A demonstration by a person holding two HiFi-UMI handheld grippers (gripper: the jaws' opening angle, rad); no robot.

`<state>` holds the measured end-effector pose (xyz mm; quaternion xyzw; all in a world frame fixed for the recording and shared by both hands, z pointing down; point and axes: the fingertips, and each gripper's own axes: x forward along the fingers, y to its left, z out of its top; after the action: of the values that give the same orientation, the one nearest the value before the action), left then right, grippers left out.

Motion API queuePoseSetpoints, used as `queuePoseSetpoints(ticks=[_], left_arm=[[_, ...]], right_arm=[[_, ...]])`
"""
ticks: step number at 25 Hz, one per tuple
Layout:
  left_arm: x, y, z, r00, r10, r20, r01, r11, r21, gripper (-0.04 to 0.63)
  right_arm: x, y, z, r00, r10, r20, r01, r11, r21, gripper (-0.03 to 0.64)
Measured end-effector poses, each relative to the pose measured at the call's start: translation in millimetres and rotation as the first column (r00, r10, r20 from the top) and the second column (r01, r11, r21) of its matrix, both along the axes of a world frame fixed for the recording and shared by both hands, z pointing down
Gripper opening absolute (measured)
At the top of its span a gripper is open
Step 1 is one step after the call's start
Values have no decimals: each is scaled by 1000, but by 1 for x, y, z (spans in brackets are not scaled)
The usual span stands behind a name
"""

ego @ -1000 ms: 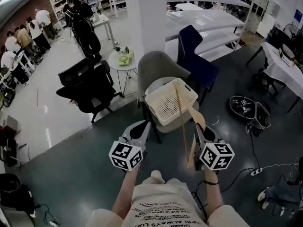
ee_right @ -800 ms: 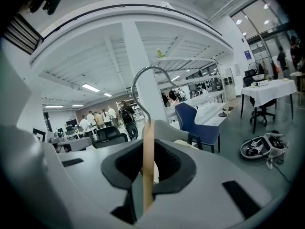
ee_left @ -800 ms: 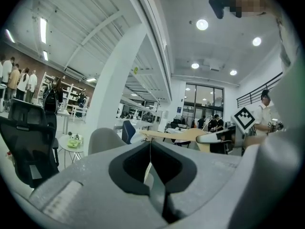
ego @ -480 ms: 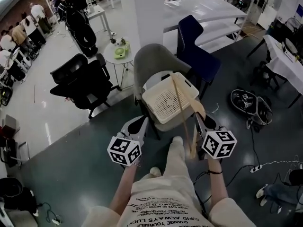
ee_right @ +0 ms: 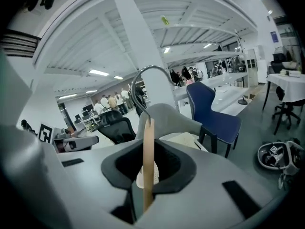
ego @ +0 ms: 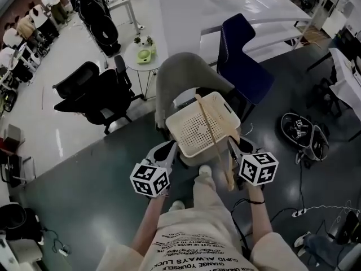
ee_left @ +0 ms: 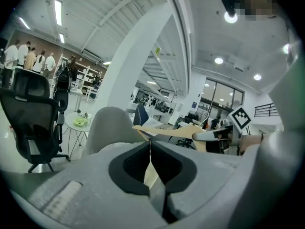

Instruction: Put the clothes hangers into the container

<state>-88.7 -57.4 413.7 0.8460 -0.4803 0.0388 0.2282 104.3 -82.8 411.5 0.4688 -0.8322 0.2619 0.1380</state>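
Vs a second ago: both grippers are closer in and lower. The basket (ego: 190,130) on the grey chair (ego: 180,75) was clear ahead of the tips then; now it sits just in front of them. In the head view the left gripper (ego: 167,150) overlaps the basket's near edge; can't tell if they touch. One shoe (ego: 205,171) has stepped forward, now between the two marker cubes. The grip is unchanged.

Right gripper (ego: 236,145): jaws pinching the hanger (ego: 211,134). Its own view shows the wood upright between the pads.

Left gripper: jaws pressed together, nothing between them.

Hanger:
- Light, unpainted wood, thin and long.
- In the head view it runs diagonally from beside the right cube up across the basket. The far end is over the basket's back rim.
- It is above the basket, not in it, carried only by the right gripper.
- The right gripper view shows it edge-on as a narrow tan strip, with a curved metal hook (ee_right: 143,78) on top, bending over to the left.

Basket: cream, perforated bottom, tilted on the seat.
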Motion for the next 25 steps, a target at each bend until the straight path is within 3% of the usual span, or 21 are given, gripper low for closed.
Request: queuePoseSetpoints(ticks=[6, 12, 19, 25], left_arm=[[18, -42, 28, 998, -59, -2, 59, 994, -93, 23], [29, -70, 54, 991, -134, -11, 131, 977, -167, 23], [41, -91, 76, 982, -186, -16, 178, 959, -221, 23], [45, -100, 93, 977, -211, -12, 201, 944, -262, 23]], right_arm=[[6, -51, 26, 990, -144, -4, 143, 986, -85, 55], [7, -85, 51, 959, -282, 8, 280, 947, -156, 55], [-4, -109, 79, 891, -453, 17, 445, 865, -232, 55], [-14, -122, 104, 810, -587, 17, 563, 768, -306, 55]])
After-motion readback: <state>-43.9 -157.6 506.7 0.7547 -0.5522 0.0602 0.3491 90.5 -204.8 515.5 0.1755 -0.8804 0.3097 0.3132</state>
